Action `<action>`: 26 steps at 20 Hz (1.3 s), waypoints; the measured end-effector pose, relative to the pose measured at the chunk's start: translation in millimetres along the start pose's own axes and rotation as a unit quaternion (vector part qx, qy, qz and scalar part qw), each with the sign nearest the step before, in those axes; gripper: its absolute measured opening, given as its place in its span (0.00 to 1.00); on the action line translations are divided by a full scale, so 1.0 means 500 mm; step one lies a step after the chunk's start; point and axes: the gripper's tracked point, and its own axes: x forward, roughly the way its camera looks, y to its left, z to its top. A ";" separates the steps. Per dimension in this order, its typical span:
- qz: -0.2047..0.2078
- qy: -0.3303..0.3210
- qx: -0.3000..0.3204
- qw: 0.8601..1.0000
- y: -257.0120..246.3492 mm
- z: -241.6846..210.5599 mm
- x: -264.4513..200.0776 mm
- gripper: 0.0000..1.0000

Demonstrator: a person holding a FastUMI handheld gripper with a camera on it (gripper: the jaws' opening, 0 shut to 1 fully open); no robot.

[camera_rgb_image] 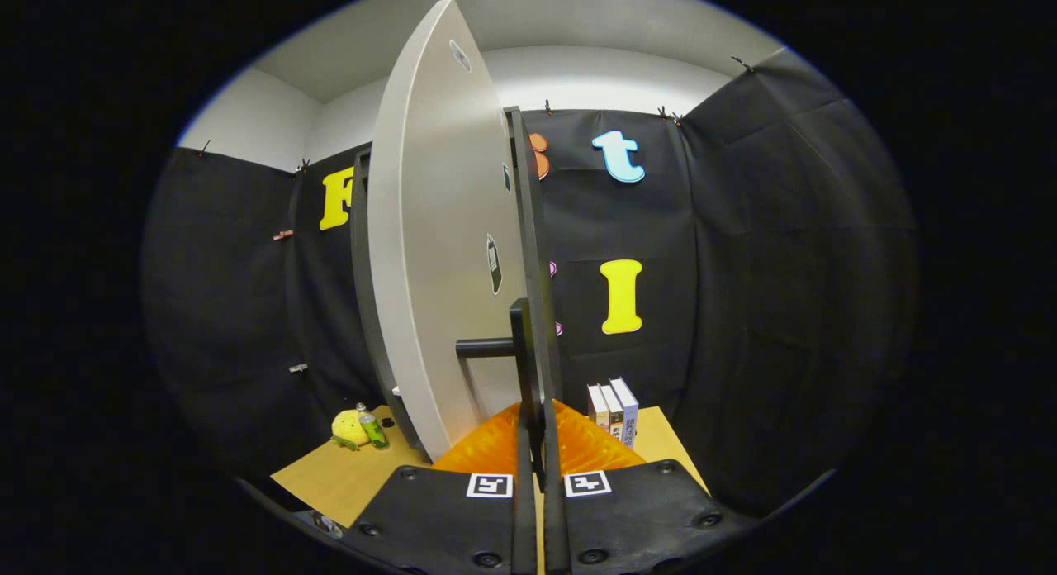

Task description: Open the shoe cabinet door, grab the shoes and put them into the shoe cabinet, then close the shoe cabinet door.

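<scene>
Pale wood forms the desk (347,476), seen at the bottom of the frame before black cloth walls and a white ceiling. The grey shoe cabinet door (438,253) stands open at centre, its dark handle (519,344) pinched edge-on by the gripper (538,451). A yellow toy (348,428), a bottle (372,429) and books (613,408) are seen beyond.
</scene>
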 end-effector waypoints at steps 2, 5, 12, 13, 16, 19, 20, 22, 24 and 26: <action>-0.003 0.001 -0.006 1.000 -0.003 -0.004 -0.007 0.10; -0.025 -0.005 -0.009 1.000 -0.017 -0.003 -0.014 0.09; -0.096 -0.042 -0.037 0.994 0.001 0.013 -0.064 0.09; -0.101 -0.046 -0.035 0.993 0.013 0.011 -0.080 0.08; -0.120 -0.052 -0.036 0.991 0.049 -0.011 -0.114 0.14; -0.126 -0.040 -0.027 0.991 0.106 -0.069 -0.144 0.23; -0.114 -0.029 -0.019 0.993 0.138 -0.093 -0.142 0.23; -0.110 0.004 -0.013 0.994 0.184 -0.160 -0.137 0.41; -0.101 0.036 -0.021 0.994 0.223 -0.228 -0.127 0.55; -0.084 0.067 -0.021 0.994 0.272 -0.287 -0.109 0.82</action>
